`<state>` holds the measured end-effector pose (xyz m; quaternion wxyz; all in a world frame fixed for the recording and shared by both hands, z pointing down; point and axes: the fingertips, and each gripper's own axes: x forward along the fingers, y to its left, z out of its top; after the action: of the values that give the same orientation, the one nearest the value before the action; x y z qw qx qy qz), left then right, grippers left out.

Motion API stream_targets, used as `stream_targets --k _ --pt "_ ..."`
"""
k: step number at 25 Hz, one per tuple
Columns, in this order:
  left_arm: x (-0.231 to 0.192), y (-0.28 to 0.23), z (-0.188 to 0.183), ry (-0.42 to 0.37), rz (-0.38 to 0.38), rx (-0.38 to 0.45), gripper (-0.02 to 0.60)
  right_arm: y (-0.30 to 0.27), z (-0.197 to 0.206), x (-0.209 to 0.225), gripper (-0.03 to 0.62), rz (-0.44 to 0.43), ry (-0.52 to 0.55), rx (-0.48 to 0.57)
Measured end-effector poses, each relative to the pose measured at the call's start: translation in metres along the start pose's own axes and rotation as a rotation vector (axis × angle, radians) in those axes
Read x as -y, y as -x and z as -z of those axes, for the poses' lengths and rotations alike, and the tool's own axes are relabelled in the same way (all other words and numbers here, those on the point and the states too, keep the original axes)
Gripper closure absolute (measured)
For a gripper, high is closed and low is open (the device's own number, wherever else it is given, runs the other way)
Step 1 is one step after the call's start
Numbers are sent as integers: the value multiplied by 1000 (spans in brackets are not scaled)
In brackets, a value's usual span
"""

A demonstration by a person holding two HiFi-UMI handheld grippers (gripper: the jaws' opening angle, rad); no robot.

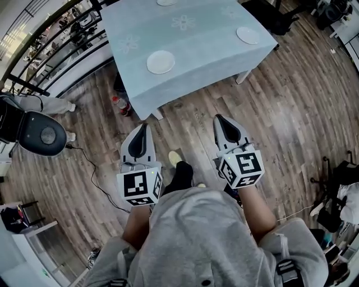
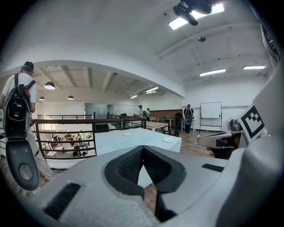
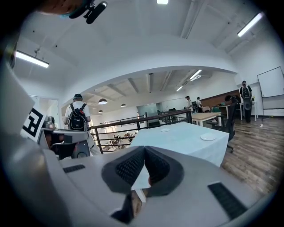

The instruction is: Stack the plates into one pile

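A table under a pale blue cloth (image 1: 196,45) stands ahead of me, across a strip of wooden floor. Three white plates lie apart on it: one near the front edge (image 1: 161,61), one at the right corner (image 1: 248,35), one at the far edge (image 1: 167,2). My left gripper (image 1: 145,126) and right gripper (image 1: 218,117) are held side by side over the floor, short of the table, both shut and empty. In the left gripper view the jaws (image 2: 143,149) point at the table with two plates (image 2: 168,140) showing. The right gripper's jaws (image 3: 145,149) face the table too, with a plate (image 3: 207,137) near its corner.
A bottle (image 1: 122,105) stands on the floor by the table's front left corner. A black chair (image 1: 39,133) and a floor cable (image 1: 92,168) are to the left. A dark railing (image 2: 84,133) runs behind the table. A person with a backpack (image 2: 17,106) stands at the left.
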<state>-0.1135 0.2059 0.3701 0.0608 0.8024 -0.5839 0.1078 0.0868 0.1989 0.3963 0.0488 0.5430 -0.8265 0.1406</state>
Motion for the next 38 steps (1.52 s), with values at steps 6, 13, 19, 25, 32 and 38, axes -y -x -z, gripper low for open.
stream_targets --k 6,13,19,25,32,38 --pt "-36 -26 -6 7 0 0 566 -39 -11 -11 568 -1 20 -10" --pt "-70 -47 -12 21 2 20 565 -76 -28 -26 568 -1 65 -11" --pt "-102 -63 -18 10 -10 47 565 -111 -40 -31 568 4 108 -1" --pt "-126 -76 -19 12 -9 52 565 -139 -42 -35 568 17 115 -4" --pt "-140 -87 -16 23 -5 46 565 -158 -44 -41 568 12 130 -10" --pt "-136 -98 -14 11 20 39 565 -161 -43 -34 568 26 138 -8"
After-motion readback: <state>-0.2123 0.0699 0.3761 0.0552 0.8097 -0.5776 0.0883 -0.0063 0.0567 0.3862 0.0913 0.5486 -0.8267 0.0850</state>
